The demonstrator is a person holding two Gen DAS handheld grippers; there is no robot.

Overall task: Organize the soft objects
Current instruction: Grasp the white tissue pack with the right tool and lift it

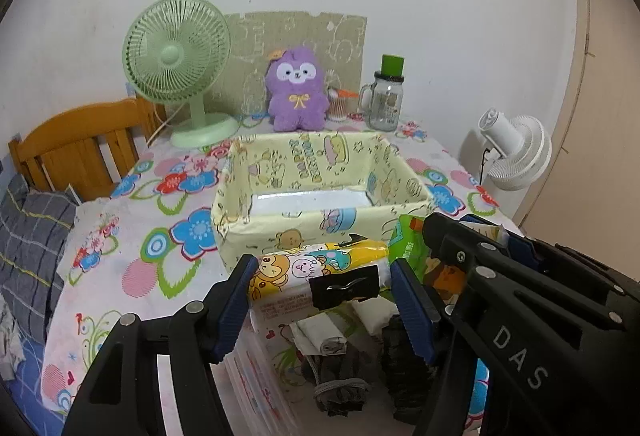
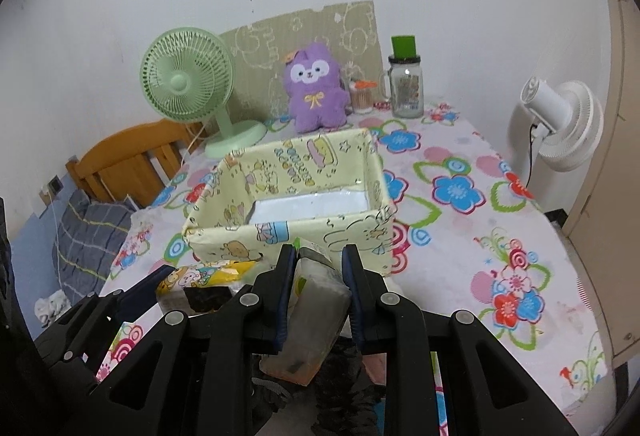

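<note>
— Left side, what do you have?

— My left fingers (image 1: 322, 300) are clamped on a tissue pack printed with cartoon animals (image 1: 316, 272), one blue pad against each end. It sits raised above a clear bin (image 1: 256, 368) at the near edge of the worktop (image 1: 132, 236). In the bin, below the pack: rolled grey cloth (image 1: 340, 376) and folded white pieces (image 1: 320, 332).

— And the right?

— My right fingers (image 2: 318, 300) are closed on a second, green-printed tissue pack (image 2: 320, 312), pinching it across its narrow width so it stands tilted, one end toward the camera. From the left wrist view the same pack (image 1: 408, 242) shows just right of the cartoon one, with my right tool's black frame over it.

— Where do both packs sit relative to the box?

— Both are just in front of the pale yellow fabric box (image 2: 288, 196), near its front wall, outside it. The box is open-topped, its white floor visible. I cannot tell whether either pack touches the wall.

— Back of the worktop?

— Green desk fan (image 1: 178, 64) at left, purple plush (image 1: 296, 92) leaning on a cardboard sheet (image 1: 300, 40), a cup of cotton swabs (image 1: 338, 106), then a glass mug jar with a green lid (image 1: 386, 96). A white fan (image 2: 568, 124) stands off the right edge. Wooden chair (image 1: 80, 148) and a plaid pillow (image 1: 28, 244) to the left.
</note>
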